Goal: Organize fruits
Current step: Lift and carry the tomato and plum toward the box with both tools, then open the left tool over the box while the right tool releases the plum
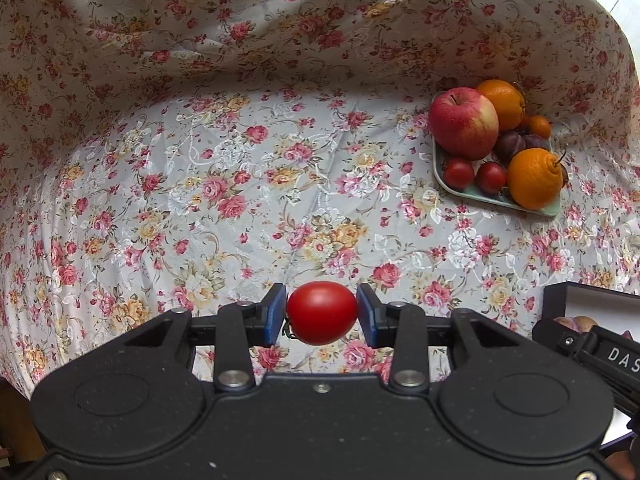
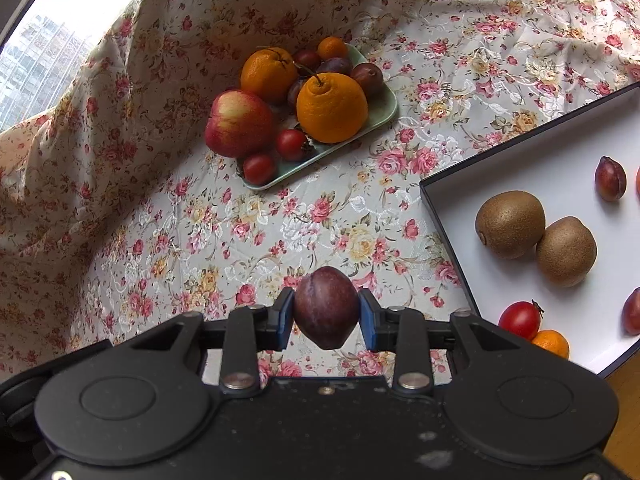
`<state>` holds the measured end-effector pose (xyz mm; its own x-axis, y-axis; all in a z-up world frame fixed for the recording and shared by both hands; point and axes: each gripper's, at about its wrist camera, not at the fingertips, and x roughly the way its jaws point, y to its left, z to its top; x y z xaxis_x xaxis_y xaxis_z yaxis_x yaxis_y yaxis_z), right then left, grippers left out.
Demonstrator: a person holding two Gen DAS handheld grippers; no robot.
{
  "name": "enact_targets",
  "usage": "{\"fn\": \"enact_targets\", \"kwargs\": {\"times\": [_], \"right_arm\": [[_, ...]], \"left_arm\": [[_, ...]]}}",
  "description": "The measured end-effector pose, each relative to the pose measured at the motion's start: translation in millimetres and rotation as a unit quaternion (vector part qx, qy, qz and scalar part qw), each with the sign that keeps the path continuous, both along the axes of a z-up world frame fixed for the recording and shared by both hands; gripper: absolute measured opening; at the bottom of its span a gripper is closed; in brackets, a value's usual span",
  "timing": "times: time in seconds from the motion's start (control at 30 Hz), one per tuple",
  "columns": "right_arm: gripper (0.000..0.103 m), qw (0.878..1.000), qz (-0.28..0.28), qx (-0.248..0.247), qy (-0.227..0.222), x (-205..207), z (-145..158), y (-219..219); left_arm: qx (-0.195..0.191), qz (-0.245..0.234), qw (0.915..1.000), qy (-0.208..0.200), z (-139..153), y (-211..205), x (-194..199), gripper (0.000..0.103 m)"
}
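Left gripper (image 1: 322, 314) clamps a smooth glossy red tomato (image 1: 322, 313) between blue pads, long axis crosswise, stem end toward its left pad. Right gripper (image 2: 327, 309) pinches a matte purple plum (image 2: 327, 307), oval, pointed tip downward. Both held above the floral cloth (image 2: 280, 224). Pale green tray (image 2: 384, 114) beyond the plum carries apple, oranges, tomatoes, plums. White box (image 2: 568, 176) right of the plum holds two fuzzy kiwis (image 2: 510, 224).

Kiwis (image 2: 536, 238) in box (image 2: 448, 216), right of plate (image 2: 384, 114)
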<state>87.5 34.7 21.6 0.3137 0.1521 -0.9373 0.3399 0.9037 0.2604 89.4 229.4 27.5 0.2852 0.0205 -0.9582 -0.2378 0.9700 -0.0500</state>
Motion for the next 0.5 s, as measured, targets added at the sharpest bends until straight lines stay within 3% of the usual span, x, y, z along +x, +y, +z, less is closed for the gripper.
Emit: {"fn": "enact_targets", "kwargs": {"times": [0.3, 0.5], "right_arm": [[0.035, 0.996, -0.065, -0.034, -0.046, -11, 29, -72], [0.035, 0.991, -0.123, -0.015, -0.057, -26, 41, -133]], "left_arm": [[-0.012, -0.063, 0.9979, 0.008, -1, -70, 7, 0.047], [0.000, -0.115, 0.9934, 0.004, -5, -118, 4, 0.047]]}}
